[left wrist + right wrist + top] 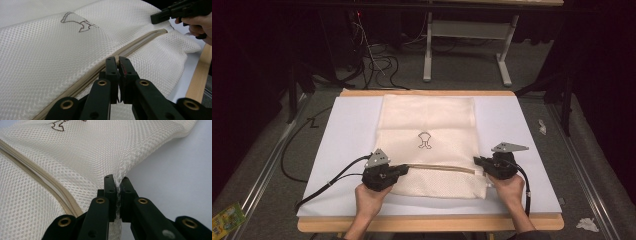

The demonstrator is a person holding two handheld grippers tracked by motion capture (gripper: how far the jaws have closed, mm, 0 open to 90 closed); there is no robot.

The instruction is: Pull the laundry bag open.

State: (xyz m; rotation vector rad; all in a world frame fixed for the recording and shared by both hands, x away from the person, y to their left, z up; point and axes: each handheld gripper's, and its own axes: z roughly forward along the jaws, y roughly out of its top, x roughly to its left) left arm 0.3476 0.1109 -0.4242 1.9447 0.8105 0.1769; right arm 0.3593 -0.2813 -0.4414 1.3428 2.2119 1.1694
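At the mesh bag's (427,135) near end, both hands lie low, left claw (404,170) pinching its zipper (439,167), right claw (477,161) its edge

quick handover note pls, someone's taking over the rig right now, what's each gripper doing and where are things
Left gripper: shut on the zipper of the mesh laundry bag, near its left end.
Right gripper: shut on a pinch of mesh at the bag's right edge.
The bag lies flat on the white sheet, its zipper running between the grippers.
Done: both grips set.
Left: probably working the zipper; whether it is open or closed is unclear.
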